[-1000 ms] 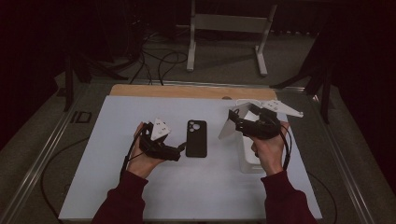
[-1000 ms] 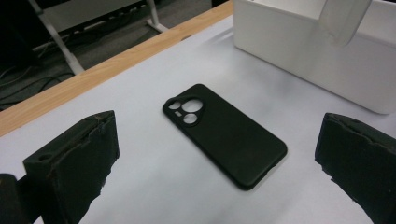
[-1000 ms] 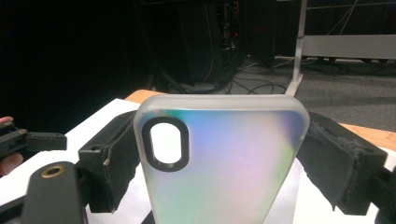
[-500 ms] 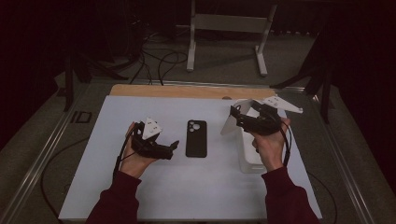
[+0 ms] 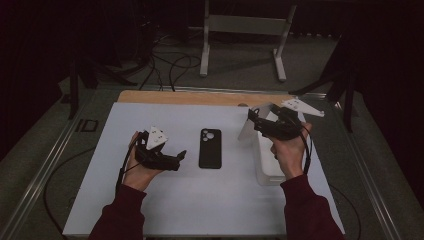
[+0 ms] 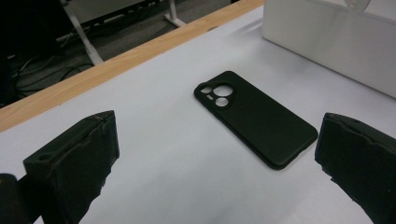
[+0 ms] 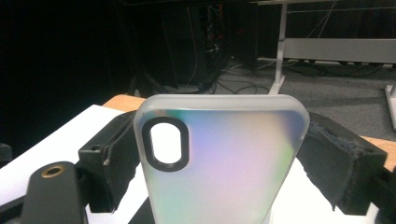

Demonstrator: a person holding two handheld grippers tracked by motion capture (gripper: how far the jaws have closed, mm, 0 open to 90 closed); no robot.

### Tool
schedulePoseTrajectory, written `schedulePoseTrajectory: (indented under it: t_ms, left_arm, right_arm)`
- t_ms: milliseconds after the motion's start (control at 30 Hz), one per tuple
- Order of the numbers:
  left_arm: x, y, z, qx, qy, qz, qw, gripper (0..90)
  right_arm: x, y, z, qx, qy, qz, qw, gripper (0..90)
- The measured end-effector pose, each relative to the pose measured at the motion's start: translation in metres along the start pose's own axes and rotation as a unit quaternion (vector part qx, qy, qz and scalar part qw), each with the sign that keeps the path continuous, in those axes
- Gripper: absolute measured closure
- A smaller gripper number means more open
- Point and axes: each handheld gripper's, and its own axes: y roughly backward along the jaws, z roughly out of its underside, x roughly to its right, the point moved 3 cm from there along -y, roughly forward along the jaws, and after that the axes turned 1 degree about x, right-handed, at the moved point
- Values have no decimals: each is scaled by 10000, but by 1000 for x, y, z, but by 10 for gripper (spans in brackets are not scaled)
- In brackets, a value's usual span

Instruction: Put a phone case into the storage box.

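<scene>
Across the white table top (image 5: 210, 200), with its wooden strip (image 5: 200, 97) running along the far edge, a white box (image 5: 267, 167) is sitting at the person's right side. Over that box the right gripper (image 5: 252, 122) is hovering, its jaws closing on the two long edges of a translucent phone case (image 7: 219, 158), which is showing an iridescent sheen and a black-ringed camera opening. Near the left side the left gripper (image 5: 182, 156) is pointing toward the middle, its jaws standing wide apart and holding nothing. Between the two grippers a black phone case (image 5: 210, 148) is lying flat on the table, camera cutouts toward the far edge.
</scene>
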Motion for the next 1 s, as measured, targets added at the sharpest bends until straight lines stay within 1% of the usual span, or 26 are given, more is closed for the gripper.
schedulePoseTrajectory:
  t_ms: [267, 333, 567, 800, 1000]
  left_arm:
    - [-7, 5, 3, 19, 54, -81, 10000, 2]
    - [-9, 6, 4, 0, 31, -105, 9999, 2]
    - [-13, 9, 6, -7, 61, -163, 9998, 2]
    - [-18, 12, 9, 9, 96, -235, 9997, 2]
    - [-22, 15, 14, 28, 140, -290, 9995, 2]
  right_arm:
    - [4, -3, -4, 5, 2, 74, 10000, 169]
    - [6, -4, -5, 7, 12, 96, 10000, 170]
    - [9, -7, -9, 11, 15, 163, 9999, 170]
    - [14, -12, -9, -11, 15, 225, 9997, 170]
    - [20, -14, -9, -12, -52, 339, 9994, 170]
